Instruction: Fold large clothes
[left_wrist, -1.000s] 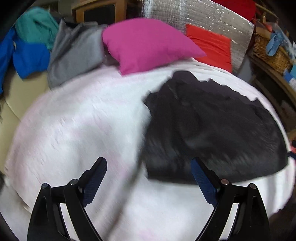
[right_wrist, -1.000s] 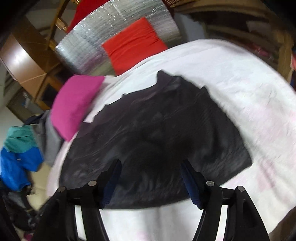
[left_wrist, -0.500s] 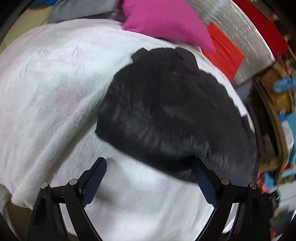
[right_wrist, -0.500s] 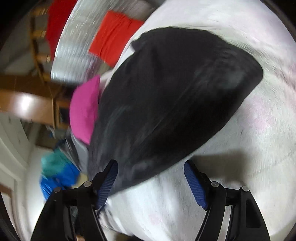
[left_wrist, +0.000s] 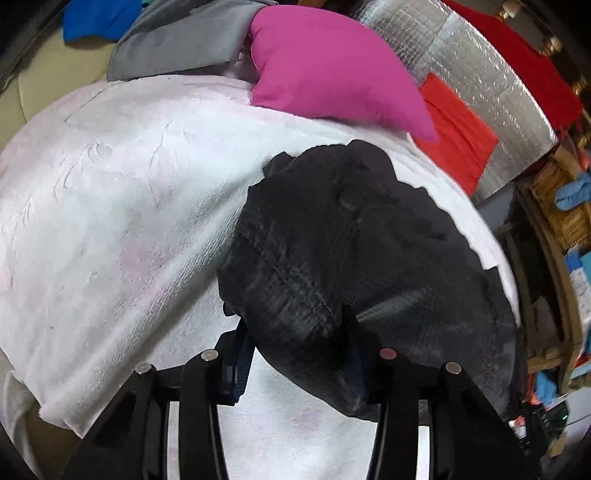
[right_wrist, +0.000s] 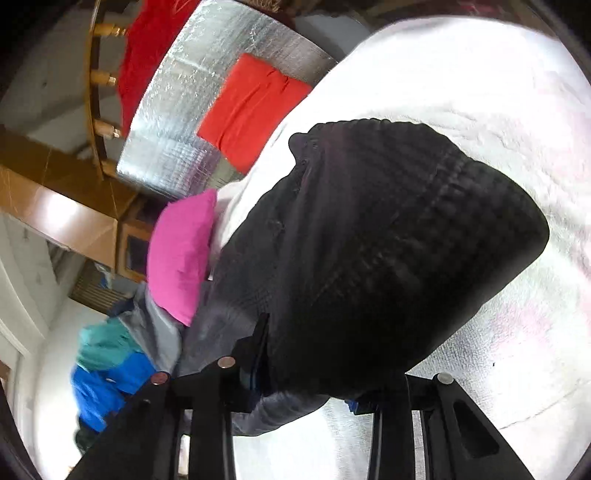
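One black garment (left_wrist: 354, 258) lies on the white blanket (left_wrist: 110, 221), its near edge bunched between both tongs. The left tongs (left_wrist: 295, 354) pinch a thick fold at its near left corner; the right tongs (right_wrist: 303, 369) clamp the other near corner, lifting the ribbed knit cloth. Beyond lie one pink pillow (left_wrist: 332, 62), one red cushion (left_wrist: 458, 136) and a crinkled silver sheet (left_wrist: 480, 85). The blanket is nubbly, embossed.

a black garment (left_wrist: 369, 258) of ribbed, textured fabric is spread over a white bedspread (left_wrist: 122, 206). its near edge is bunched and lifted off the bedspread, and rumpled folds run across its middle. its far end, with a small notch, is laid toward the pink pillow (left_wrist: 328, 66).
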